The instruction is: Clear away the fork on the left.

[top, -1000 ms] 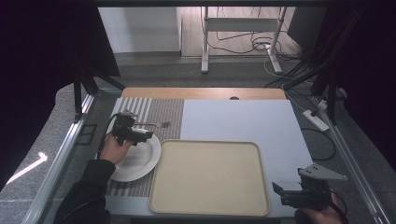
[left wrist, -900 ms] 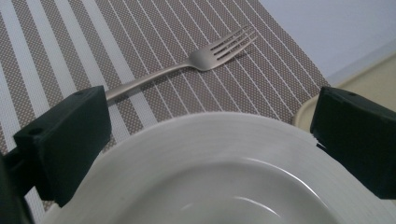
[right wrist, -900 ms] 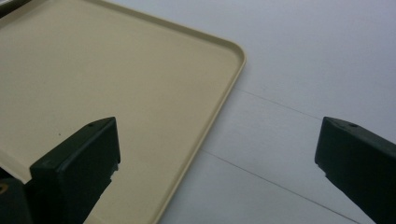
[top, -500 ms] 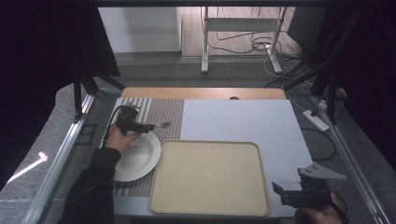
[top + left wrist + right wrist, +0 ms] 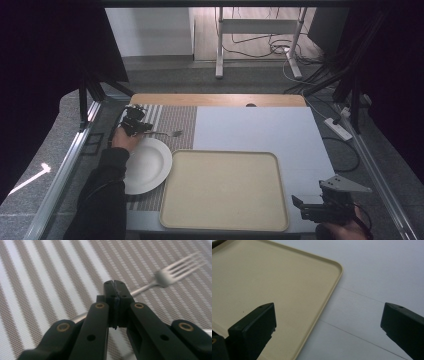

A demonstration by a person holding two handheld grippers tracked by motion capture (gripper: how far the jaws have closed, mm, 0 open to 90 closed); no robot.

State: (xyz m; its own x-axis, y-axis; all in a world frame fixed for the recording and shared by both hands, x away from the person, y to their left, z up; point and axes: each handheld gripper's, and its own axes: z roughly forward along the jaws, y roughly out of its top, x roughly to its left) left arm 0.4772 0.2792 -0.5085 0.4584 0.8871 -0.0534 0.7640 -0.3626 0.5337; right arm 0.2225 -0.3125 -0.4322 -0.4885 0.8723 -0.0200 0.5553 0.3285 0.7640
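My left gripper (image 5: pixel 146 130) (image 5: pixel 115 284) is over the striped placemat (image 5: pixel 176 116) (image 5: pixel 45 277), just beyond the white plate (image 5: pixel 148 166). Its jaws are pressed together across the handle of a metal fork (image 5: pixel 173 133) (image 5: pixel 172 271). The fork's tines point right, low over the mat. My right gripper (image 5: pixel 300 209) (image 5: pixel 329 315) is at the near right corner of the table, open, with nothing between its jaws. It hangs over the right edge of the beige tray (image 5: pixel 280 200) (image 5: pixel 337 270).
The beige tray lies bare in the near middle of the table. A pale sheet (image 5: pixel 255 125) (image 5: pixel 377 275) covers the right and far part of the tabletop. A wooden edge (image 5: pixel 215 99) runs along the back. Metal frame rails flank both sides.
My left gripper has moved from over the plate away to the far left of the mat, and the fork now sticks out to its right. The right gripper has stayed put.
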